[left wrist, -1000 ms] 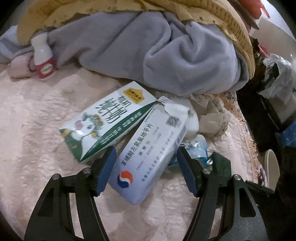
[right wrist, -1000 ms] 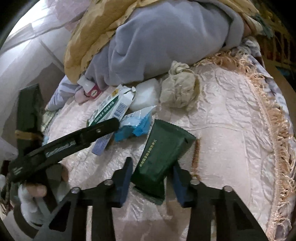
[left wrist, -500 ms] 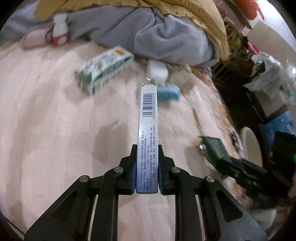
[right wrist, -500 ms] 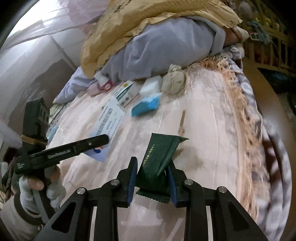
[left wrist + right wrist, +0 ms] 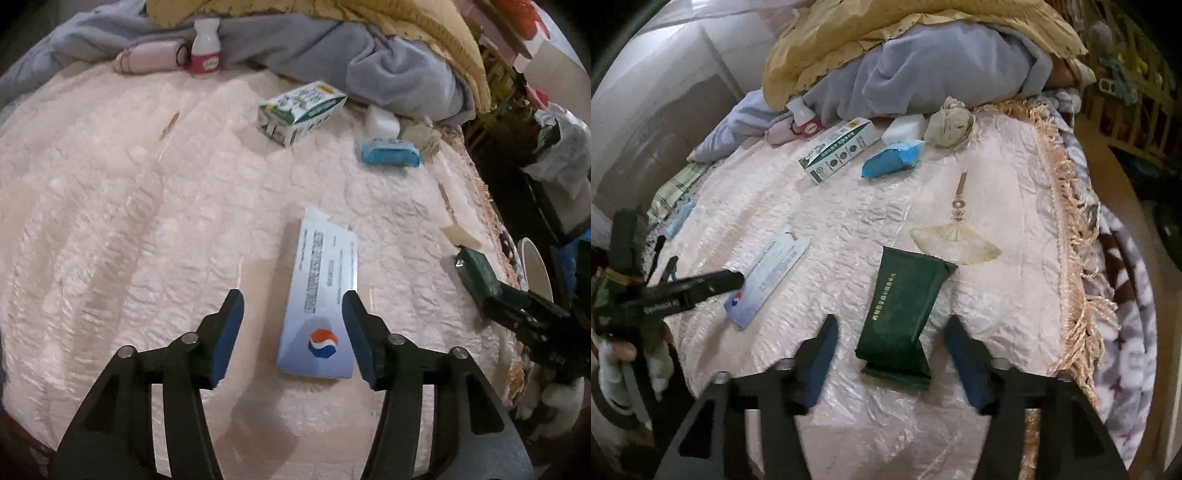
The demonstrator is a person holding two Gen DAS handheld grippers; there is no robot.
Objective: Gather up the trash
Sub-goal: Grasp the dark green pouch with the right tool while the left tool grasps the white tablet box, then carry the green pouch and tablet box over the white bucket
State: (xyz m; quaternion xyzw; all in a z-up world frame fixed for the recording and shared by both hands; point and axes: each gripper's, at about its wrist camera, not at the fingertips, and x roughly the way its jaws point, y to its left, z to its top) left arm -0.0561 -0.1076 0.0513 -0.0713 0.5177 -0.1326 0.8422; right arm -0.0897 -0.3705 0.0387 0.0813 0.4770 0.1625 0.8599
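Observation:
My left gripper (image 5: pixel 291 334) is open over a flat pale-blue medicine box (image 5: pixel 320 299) that lies on the pink bedspread between its fingers; the box also shows in the right wrist view (image 5: pixel 767 275). My right gripper (image 5: pixel 890 354) is open around a dark green packet (image 5: pixel 903 314) lying on the bedspread; the packet shows at the right in the left wrist view (image 5: pixel 476 275). Farther back lie a green-and-white carton (image 5: pixel 301 110), a blue packet (image 5: pixel 388 155), a white block (image 5: pixel 382 120) and a crumpled beige wad (image 5: pixel 947 123).
A small white bottle with a red label (image 5: pixel 205 48) stands by a heap of grey and yellow bedding (image 5: pixel 369 48). A paper fan (image 5: pixel 955 240) lies near the fringed bed edge (image 5: pixel 1071 221). A bin and bags (image 5: pixel 554 155) stand beside the bed at the right.
Both grippers carried their items toward the near side of the bed, then opened. The medicine box and the green packet now lie flat on the bedspread.

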